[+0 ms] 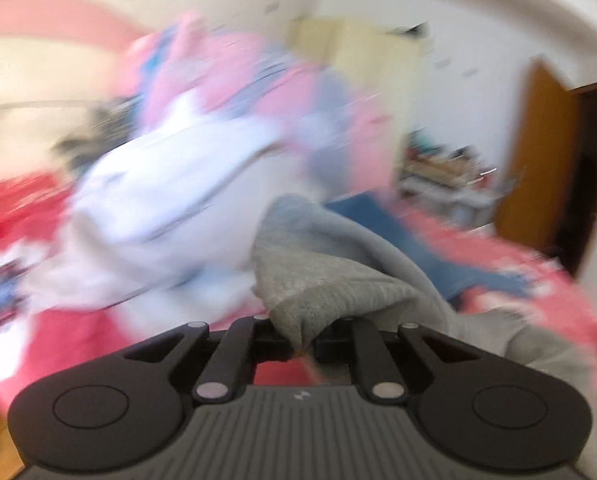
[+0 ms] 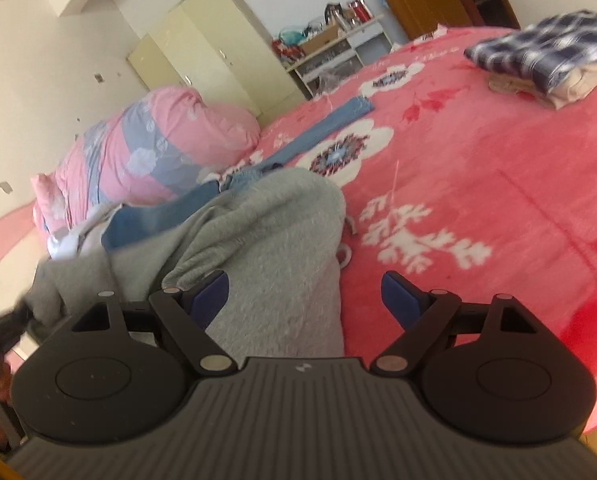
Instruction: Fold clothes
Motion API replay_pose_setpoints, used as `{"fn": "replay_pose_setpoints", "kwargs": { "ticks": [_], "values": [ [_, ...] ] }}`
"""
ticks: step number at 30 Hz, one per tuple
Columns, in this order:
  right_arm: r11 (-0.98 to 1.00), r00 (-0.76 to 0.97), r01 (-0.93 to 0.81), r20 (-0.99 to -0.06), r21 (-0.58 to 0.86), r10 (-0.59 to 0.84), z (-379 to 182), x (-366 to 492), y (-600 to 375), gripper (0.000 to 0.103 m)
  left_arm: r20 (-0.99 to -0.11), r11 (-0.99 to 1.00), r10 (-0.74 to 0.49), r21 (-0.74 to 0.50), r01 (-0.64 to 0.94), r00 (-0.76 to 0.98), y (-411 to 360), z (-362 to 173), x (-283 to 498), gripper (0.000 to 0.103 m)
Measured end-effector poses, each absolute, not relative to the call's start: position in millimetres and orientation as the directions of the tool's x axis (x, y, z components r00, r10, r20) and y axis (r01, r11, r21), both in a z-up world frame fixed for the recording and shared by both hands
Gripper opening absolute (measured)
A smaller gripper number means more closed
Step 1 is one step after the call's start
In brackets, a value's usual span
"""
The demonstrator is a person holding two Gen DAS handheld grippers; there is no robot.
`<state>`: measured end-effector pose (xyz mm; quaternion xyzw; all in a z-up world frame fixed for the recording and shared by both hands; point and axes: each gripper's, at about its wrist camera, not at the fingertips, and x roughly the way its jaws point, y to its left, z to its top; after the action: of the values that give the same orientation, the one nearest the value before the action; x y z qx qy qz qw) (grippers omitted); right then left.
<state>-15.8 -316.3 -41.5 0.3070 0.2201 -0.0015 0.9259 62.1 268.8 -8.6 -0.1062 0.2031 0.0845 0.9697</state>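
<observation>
Lighting: bright, soft, even daylight; source not visible; shadows faint.
Left wrist view: heavy motion blur across the clothes pile [image 1: 170, 184], bedspread and far wall; only the grey garment [image 1: 322, 280] and gripper body fairly sharp.
Right wrist view: mostly sharp; slight smear at the left edge; pink bedspread [image 2: 498, 200] vivid, near saturation.
Both views: strong fisheye bending, dark corner vignettes.

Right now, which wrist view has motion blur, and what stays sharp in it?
Left wrist view: heavy motion smear over the bedding pile and room; only the left gripper and its pinched grey garment stay sharp. Right wrist view: mostly crisp, right gripper open, fisheye bending the pink bedspread.
</observation>
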Motion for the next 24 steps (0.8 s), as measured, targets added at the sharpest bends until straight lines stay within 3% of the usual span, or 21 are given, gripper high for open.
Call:
{"fn": "replay_pose_setpoints", "kwargs": {
  "ticks": [4, 7, 10, 11, 12, 13, 17, 19, 24],
  "values": [
    [0.794, 0.877, 0.188, -0.463, 0.578, 0.130, -46, 1, -315, 0.085, -0.457, 0.934, 0.215, -0.162, -0.318, 0.863, 316, -26, 47, 0.016],
    [0.758, 0.844, 0.230, -0.513, 0.611, 0.157, -55, 14, -321, 0.088, -0.427, 0.919, 0.228, -0.202, -0.338, 0.875, 338, -21, 30, 0.019],
    [0.711, 0.806, 0.226, -0.538, 0.666, 0.248, -69, 24, -323, 0.088, -0.364, 0.952, 0.182, -0.166, -0.256, 0.913, 327, -6, 21, 0.036],
    [0.705, 0.802, 0.203, -0.529, 0.680, 0.279, -69, 27, -321, 0.075, -0.361, 0.966, 0.134, -0.162, -0.204, 0.923, 315, -6, 21, 0.041],
    [0.709, 0.806, 0.180, -0.516, 0.682, 0.292, -63, 29, -317, 0.055, -0.358, 0.976, 0.086, -0.157, -0.151, 0.930, 304, -6, 20, 0.044],
    [0.713, 0.809, 0.156, -0.502, 0.684, 0.305, -57, 31, -313, 0.022, -0.355, 0.984, 0.038, -0.152, -0.098, 0.934, 292, -6, 20, 0.047],
    [0.727, 0.821, 0.052, -0.444, 0.684, 0.359, -28, 40, -294, 0.013, -0.347, 0.985, -0.155, -0.129, 0.117, 0.925, 244, -5, 18, 0.053],
    [0.747, 0.829, -0.048, -0.391, 0.663, 0.400, 4, 54, -275, 0.013, -0.344, 0.968, -0.250, -0.118, 0.223, 0.905, 220, -5, 17, 0.054],
    [0.737, 0.747, -0.298, -0.333, 0.607, 0.576, 65, 125, -191, 0.015, -0.343, 0.876, -0.474, -0.087, 0.474, 0.811, 160, -4, 15, 0.066]
  ]
}}
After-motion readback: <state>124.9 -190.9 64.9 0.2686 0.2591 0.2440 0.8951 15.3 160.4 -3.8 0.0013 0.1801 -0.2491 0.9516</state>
